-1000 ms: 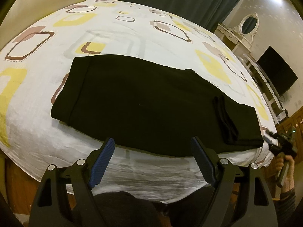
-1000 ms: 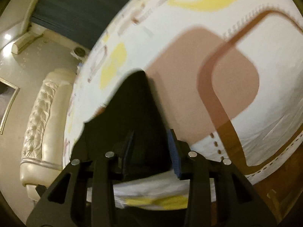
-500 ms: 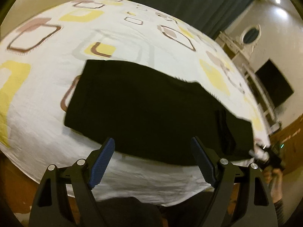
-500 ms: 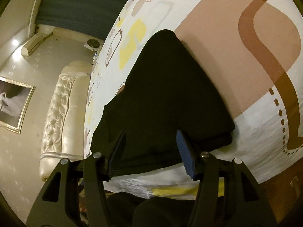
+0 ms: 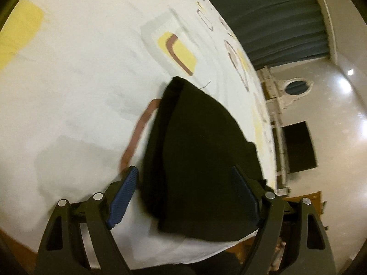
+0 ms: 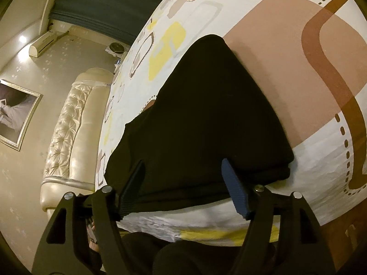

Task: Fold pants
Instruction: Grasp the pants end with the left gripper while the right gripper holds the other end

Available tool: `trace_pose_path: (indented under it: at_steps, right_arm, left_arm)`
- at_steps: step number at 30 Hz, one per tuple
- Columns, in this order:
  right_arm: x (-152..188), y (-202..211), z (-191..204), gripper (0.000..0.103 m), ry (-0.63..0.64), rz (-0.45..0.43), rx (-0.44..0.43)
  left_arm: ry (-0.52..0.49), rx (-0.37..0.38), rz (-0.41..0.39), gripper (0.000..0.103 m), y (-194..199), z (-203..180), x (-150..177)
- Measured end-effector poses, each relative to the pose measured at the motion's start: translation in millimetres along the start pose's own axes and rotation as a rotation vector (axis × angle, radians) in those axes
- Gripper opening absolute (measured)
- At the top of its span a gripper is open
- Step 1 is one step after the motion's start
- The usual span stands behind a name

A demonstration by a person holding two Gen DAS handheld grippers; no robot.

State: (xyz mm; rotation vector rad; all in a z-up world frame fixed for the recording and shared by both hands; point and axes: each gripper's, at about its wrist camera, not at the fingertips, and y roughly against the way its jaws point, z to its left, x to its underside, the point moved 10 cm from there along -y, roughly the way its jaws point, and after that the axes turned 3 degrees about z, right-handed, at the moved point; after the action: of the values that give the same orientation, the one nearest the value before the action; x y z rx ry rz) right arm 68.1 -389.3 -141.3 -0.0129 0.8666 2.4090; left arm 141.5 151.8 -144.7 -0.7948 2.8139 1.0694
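Your bed [image 5: 75, 73] carries the black pants [image 6: 201, 123] flat near its front edge, already folded into a long strip with one end doubled over, so more folds seem left. Your left hand-held gripper [image 5: 184, 192] hangs wide open over one end, and your right hand-held gripper [image 6: 183, 189] is opening, pads clear of the cloth.

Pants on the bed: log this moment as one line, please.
pants: black, flat on bed sheet | left gripper: open, at one end | right gripper: opening, grips nothing
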Motion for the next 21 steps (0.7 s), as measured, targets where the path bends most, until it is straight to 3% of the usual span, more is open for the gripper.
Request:
trace_pose_path:
  at_steps: [3, 4, 8, 9, 10, 14, 21]
  right_arm:
    - [1, -3, 5, 0.075, 0.013, -0.006, 0.005]
    - [1, -3, 5, 0.077, 0.022, -0.008, 0.008]
    - [2, -5, 9, 0.084, 0.052, -0.013, 0.012]
    - [2, -5, 9, 0.084, 0.055, -0.014, 0.011]
    - [1, -5, 10, 0.086, 0.056, -0.017, 0.004]
    - [1, -5, 13, 0.091, 0.050, -0.032, -0.021]
    - [0, -4, 13, 0.095, 0.037, -0.043, -0.037]
  left_arm:
    - [-0.052, -0.006, 0.039, 0.075, -17, -12, -5]
    - [-0.068, -0.004, 0.057, 0.062, -23, -16, -5]
    - [-0.038, -0.008, 0.096, 0.032, -42, -17, -6]
    - [-0.011, 0.002, 0.104, 0.019, -44, -15, -5]
    - [0.017, 0.010, 0.106, 0.016, -44, -13, -5]
    - [0.007, -0.020, 0.070, 0.013, -36, -23, -5]
    - [-0.102, -0.019, 0.015, 0.012, -9, -107, -7]
